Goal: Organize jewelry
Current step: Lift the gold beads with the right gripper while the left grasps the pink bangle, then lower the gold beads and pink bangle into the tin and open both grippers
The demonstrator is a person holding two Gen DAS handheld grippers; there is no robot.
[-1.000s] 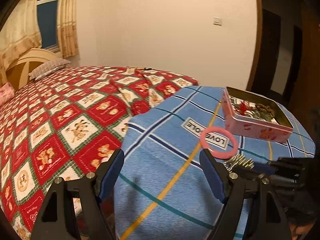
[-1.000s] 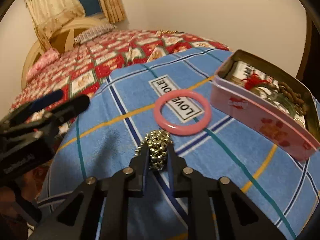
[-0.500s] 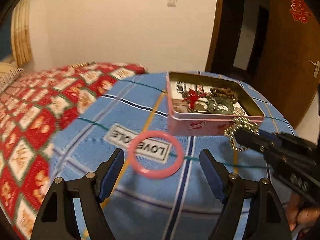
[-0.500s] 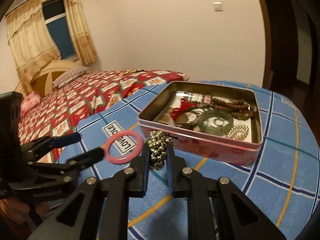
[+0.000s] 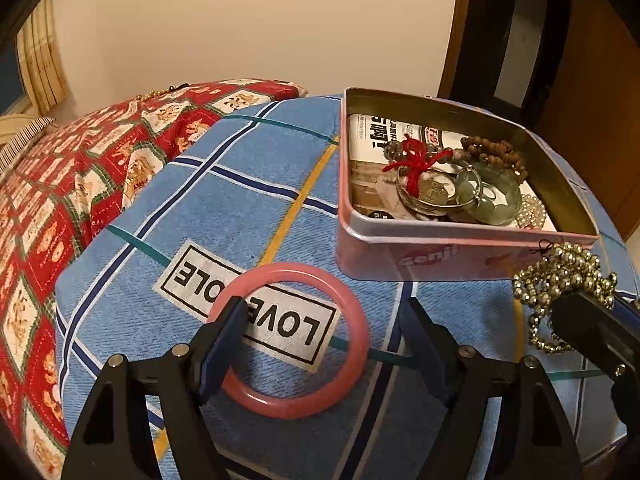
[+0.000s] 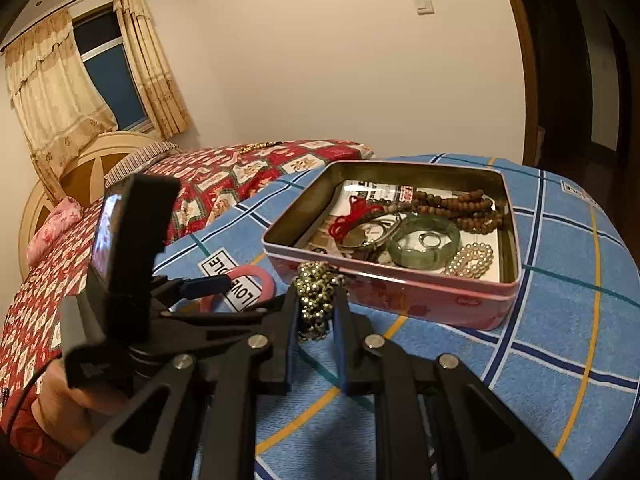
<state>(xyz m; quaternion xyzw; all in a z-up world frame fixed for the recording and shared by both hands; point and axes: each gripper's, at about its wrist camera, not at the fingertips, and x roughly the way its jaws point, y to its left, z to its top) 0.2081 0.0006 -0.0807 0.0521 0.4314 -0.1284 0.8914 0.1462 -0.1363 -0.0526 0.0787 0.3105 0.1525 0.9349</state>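
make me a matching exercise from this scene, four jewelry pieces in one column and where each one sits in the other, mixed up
Things:
1. pink bangle
2. gold bead string
3. green bangle
4. pearl bracelet

Places:
A. pinched in the right tool
B. in the tin, middle
C. flat on the blue checked cloth, between the open left tool's fingers
D. in the tin, right of the green piece

Pairs: 1-C, 2-A, 3-B, 4-D

Blue plaid cloth [image 5: 248, 200] with label [image 5: 248, 312]; red quilt [image 6: 224, 184]; curtains [image 6: 60, 92]; wall switch [image 6: 424, 5]; headboard [image 6: 80, 168], possibly wooden, is seen.
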